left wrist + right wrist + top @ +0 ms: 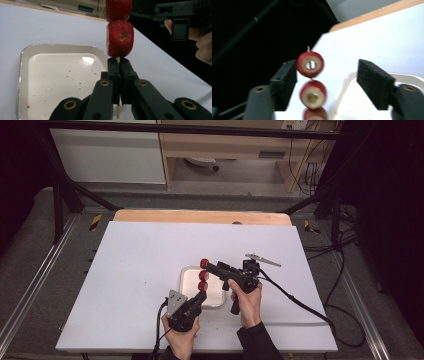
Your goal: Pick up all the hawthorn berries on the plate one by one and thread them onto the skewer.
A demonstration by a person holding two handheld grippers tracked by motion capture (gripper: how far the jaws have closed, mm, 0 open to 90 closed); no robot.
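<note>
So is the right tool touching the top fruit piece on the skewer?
Cannot tell. In the right gripper view the top fruit piece overlaps one pad of the right tool, well clear of the other; contact isn't plain.

The left tool (196,298) sits low in the person's left hand (181,336), angled up and to the right, its jaws pressed tight together on a thin stick. Just beside it, the right hand (247,300) grips the right tool (206,270) by its handle — this one points left, with its jaws standing apart. Both forearms enter from the bottom edge — the right one in a dark sleeve.
</note>
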